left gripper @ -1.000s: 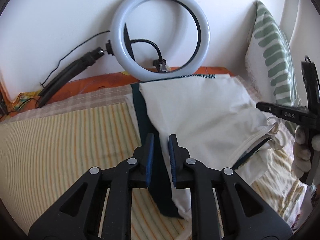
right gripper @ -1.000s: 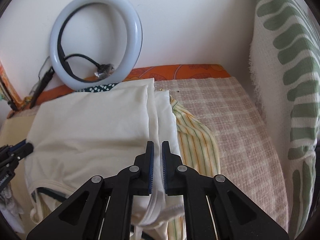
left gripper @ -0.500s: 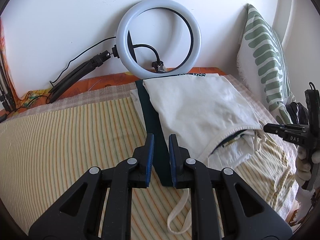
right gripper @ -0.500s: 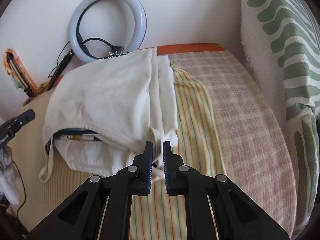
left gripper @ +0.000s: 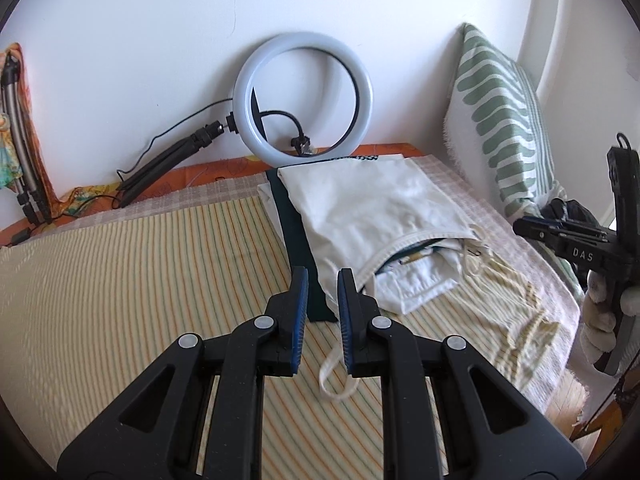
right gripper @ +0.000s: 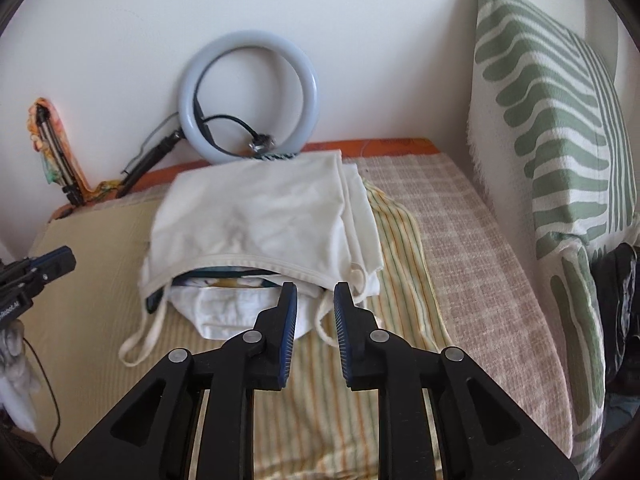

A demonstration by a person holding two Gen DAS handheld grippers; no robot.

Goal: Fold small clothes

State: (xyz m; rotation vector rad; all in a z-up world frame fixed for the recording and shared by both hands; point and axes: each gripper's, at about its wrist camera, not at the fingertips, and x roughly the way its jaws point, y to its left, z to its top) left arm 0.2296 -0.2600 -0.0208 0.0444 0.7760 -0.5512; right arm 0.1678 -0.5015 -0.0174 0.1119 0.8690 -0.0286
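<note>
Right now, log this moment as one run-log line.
left gripper: open, empty | right gripper: open, empty | cream garment: folded, atop pile | strap: trailing loose

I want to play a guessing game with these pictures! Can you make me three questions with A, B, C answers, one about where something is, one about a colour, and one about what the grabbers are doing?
1. Where is the ring light?
A. Flat on the striped sheet
B. Leaning against the wall behind the clothes
C. On top of the pillow

2. What colour is the top garment on the pile?
A. Cream white
B. Bright red
C. Purple

3. How are the jaws of the left gripper and right gripper?
A. Both clamped on cloth
B. One open, one clamped
C. Both apart, holding nothing

Answers:
1 B: it stands against the white wall past the far end of the pile.
2 A: the folded cloth on top is cream white.
3 C: each wrist view shows a clear gap between the jaws with no cloth pinched.
</note>
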